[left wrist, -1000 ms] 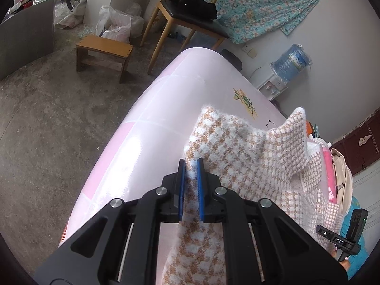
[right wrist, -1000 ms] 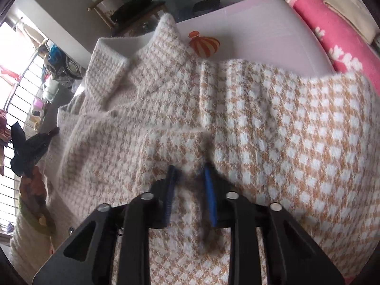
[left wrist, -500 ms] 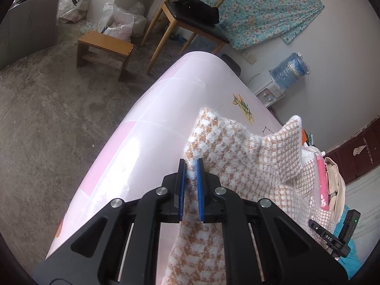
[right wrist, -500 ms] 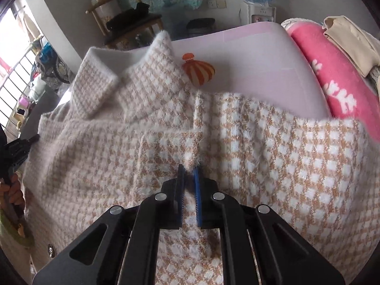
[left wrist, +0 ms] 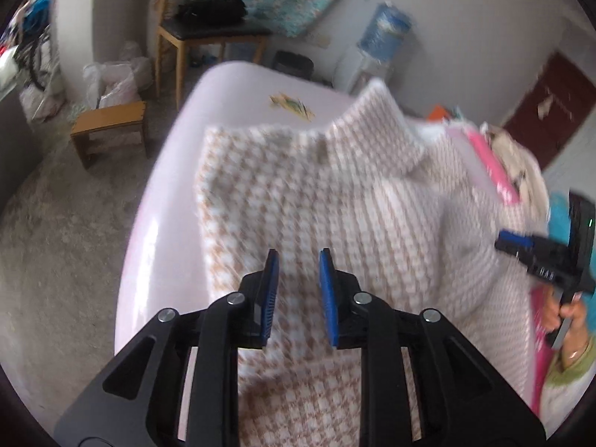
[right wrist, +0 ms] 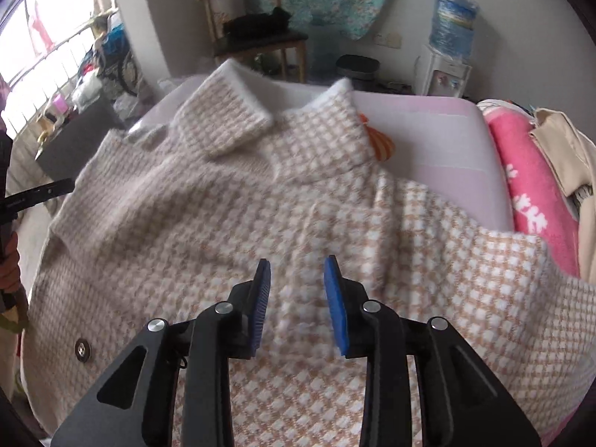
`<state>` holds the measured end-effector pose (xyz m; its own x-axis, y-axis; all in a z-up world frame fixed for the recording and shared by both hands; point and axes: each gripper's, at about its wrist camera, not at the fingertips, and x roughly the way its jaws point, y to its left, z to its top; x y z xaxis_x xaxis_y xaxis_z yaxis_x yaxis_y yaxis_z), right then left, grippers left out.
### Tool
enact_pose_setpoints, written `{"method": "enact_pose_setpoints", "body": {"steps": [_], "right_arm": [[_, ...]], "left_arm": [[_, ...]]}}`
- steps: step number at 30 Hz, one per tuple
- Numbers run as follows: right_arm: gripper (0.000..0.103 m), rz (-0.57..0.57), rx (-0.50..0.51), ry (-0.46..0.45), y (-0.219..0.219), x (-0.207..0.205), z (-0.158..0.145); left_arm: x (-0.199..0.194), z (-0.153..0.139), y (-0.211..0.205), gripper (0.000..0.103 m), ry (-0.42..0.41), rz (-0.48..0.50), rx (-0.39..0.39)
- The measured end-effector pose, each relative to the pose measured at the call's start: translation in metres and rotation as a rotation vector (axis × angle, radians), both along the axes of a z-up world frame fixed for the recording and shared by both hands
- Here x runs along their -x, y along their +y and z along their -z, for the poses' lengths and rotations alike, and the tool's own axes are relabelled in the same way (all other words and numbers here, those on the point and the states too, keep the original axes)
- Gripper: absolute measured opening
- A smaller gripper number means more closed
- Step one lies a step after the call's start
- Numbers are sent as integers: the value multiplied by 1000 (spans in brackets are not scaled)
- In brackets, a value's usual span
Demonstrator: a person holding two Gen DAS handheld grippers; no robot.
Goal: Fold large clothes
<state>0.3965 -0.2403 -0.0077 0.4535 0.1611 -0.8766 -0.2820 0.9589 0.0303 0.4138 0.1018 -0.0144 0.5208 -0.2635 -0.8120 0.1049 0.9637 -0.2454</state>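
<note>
Both grippers' fingers [left wrist: 273,290] [right wrist: 333,298] have just opened, releasing the checked coat [right wrist: 208,223] now lying below them.

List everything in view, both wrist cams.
checked coat: 1, tan and white, spread on the table, collar far side
table: 1, pale pink cover
blanket: 1, pink, right of the coat
wooden chair: 1, black bag on its seat, by the wall
stool: 1, wooden, on the floor
water dispenser: 1, blue bottle on top
left claw: blue pads, just opened, above the coat
right claw: blue pads, just opened, above the coat
</note>
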Motion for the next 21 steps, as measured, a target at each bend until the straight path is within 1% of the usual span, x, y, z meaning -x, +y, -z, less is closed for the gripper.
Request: {"method": "enact_pose_setpoints", "body": {"steps": [1,2,3,5,6,7,8,11,13,14,16,17,18,19,21], "right_arm": [[32,2,43,43,3,1,13],[33,-3,41,18,2,6,14],[35,-7,53,28,0,8,13],[40,30,53,59,-4,7,7],[40,44,53,74,-4,5,3],[40,51,57,67,-1,3,-4],[40,43,45,41,4,0,-13],[40,-42,-14,-43,40,-15,-38],[40,-115,-52,-65,72,-28,-43],[40,-148,-68,-66,85,-35,-44],[39,-179,-94,-60,112,-48,-38],[31,-188,-103,-55,123,-53,-33],[29,-193,-102,-49,130,-58,-27],[27,-189,-80,-48,133,-63,-20],[24,-149,17,-32,129,-73,-1]], "left_arm": [[3,11,-9,28,34,12,-66],[9,19,-14,28,36,17,-111],[15,18,-16,29,-5,30,-139],[20,17,-17,29,-14,52,-171],[21,15,-16,29,-14,52,-168],[19,11,-14,30,-16,54,-155],[16,6,-13,33,-27,55,-138],[-3,-7,-15,37,-60,32,-105],[-26,-6,-16,37,-38,5,-69],[-38,-3,-16,37,-26,-22,-71],[-61,9,-9,36,-3,-106,-78],[-68,13,-2,34,-2,-141,-59],[-72,14,5,34,-16,-176,-46],[-75,15,10,34,-21,-203,-42],[-76,17,22,33,-14,-224,14]]}}
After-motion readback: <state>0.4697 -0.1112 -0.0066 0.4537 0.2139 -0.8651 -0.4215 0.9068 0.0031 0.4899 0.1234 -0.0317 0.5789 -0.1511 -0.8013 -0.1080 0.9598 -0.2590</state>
